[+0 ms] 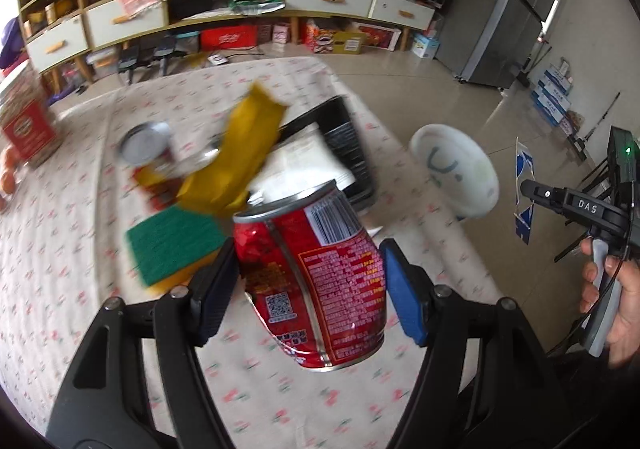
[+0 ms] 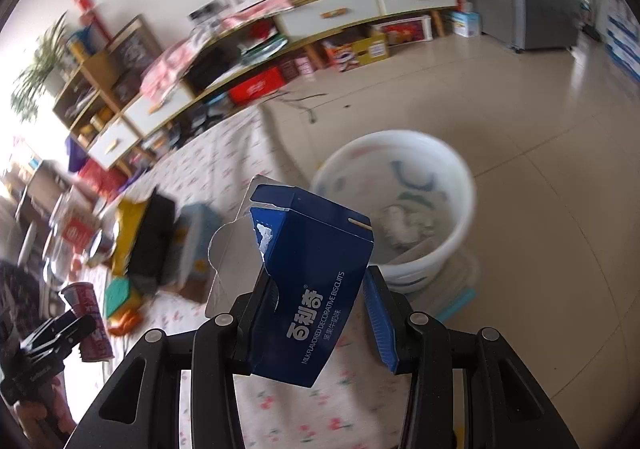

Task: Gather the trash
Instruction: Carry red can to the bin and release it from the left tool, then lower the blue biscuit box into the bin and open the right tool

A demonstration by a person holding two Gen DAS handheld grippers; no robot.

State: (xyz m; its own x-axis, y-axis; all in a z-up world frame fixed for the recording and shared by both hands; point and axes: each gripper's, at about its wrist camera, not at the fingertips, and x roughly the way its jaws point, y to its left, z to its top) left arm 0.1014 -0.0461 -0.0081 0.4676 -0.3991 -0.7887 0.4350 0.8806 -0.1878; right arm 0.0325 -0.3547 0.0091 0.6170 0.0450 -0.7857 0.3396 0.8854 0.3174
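Observation:
My left gripper [image 1: 308,281] is shut on a dented red drink can [image 1: 316,281], held tilted above the flowered tablecloth [image 1: 80,249]. My right gripper [image 2: 320,313] is shut on a torn blue biscuit box [image 2: 312,289], held above the table edge, short of a white bin [image 2: 400,205] on the floor with crumpled paper inside. The bin also shows in the left wrist view [image 1: 456,169], as does the right gripper [image 1: 536,193] with the blue box [image 1: 524,189]. The left gripper with the can appears in the right wrist view [image 2: 88,325].
On the table lie a yellow wrapper [image 1: 240,153], a green sponge [image 1: 172,241], an opened tin [image 1: 148,153], a black tray [image 1: 340,137] with white paper and a red box [image 1: 28,129]. A long cabinet [image 1: 240,9] and a fridge [image 1: 504,5] stand behind.

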